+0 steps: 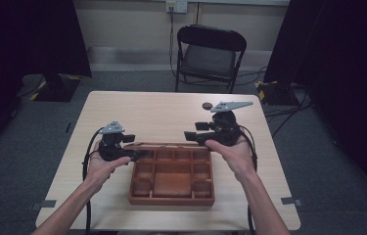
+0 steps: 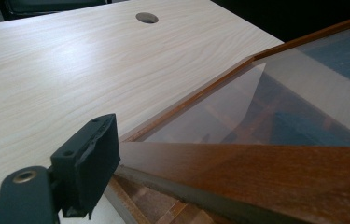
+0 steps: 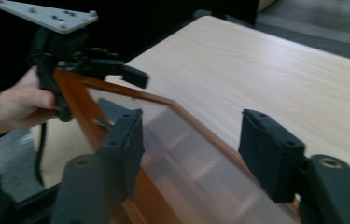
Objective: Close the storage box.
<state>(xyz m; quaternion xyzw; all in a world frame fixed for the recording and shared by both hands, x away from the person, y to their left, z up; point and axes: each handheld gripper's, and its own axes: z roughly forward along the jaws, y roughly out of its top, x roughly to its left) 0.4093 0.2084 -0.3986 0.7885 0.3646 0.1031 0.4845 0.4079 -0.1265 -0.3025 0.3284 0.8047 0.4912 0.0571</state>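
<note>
A brown wooden box [image 1: 171,198] with several compartments lies on the table's near half. Its lid [image 1: 171,145], a wooden frame [image 2: 280,172] around a clear pane [image 2: 266,107], is tilted up along the box's far side. My left gripper [image 1: 134,154] is shut on the lid frame at the box's far-left corner; one black finger [image 2: 88,163] presses against the wood. In the right gripper view that left gripper [image 3: 116,74] clamps the frame [image 3: 77,100]. My right gripper [image 1: 191,136] is open near the far-right corner, its jaws [image 3: 191,144] spread to either side of the lid's edge without touching it.
The light wooden table [image 1: 147,112] has a round cable hole [image 1: 207,105] near its far edge. A black folding chair [image 1: 210,54] stands beyond the table. Dark curtains hang at both sides, and cables lie on the floor at the right.
</note>
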